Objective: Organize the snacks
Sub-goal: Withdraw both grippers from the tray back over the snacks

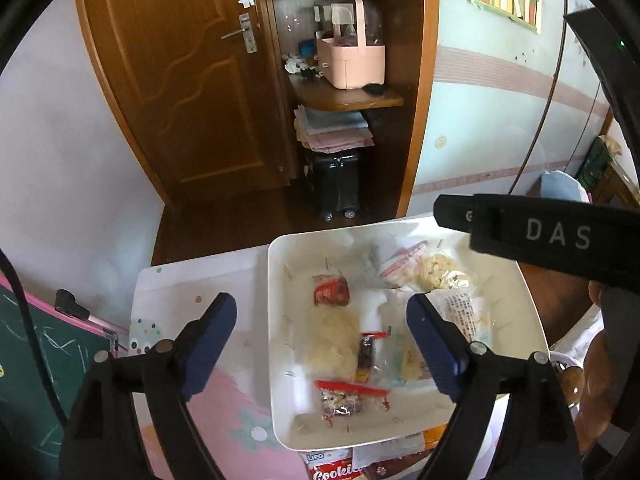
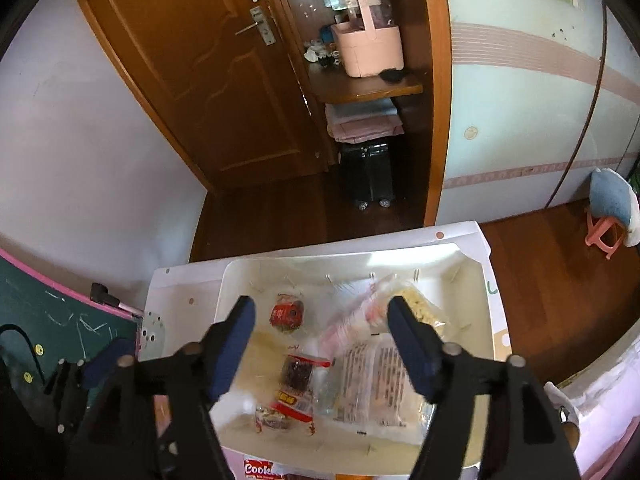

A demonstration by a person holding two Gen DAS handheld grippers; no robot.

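1. A white rectangular plastic bin (image 1: 280, 280) sits on a counter (image 1: 192, 292) covered with a white and pink patterned sheet.
2. Inside the bin lie several wrapped snacks: a small red round packet (image 2: 287, 315) near the far left, a clear bag of pale yellow pieces (image 1: 440, 272) at the far right, a flat clear packet with printed black text (image 2: 372, 376), and a red-sealed clear bag of dark pieces (image 2: 298, 372) in the middle.
3. A red and white cookie packet (image 1: 332, 468) lies on the counter just outside the bin's near edge.
4. The left hand-held gripper (image 1: 320, 336) hovers over the bin's left side, its blue-padded jaws spread wide and holding nothing.
5. The right hand-held gripper (image 2: 322, 336) hangs above the bin's centre, jaws likewise spread apart and empty.
6. Behind the counter stand a brown wooden door (image 2: 192, 72) and wooden shelves holding a pink plastic caddy (image 1: 352, 60).
7. A green chalkboard with a pink frame (image 1: 36, 360) stands at the left.
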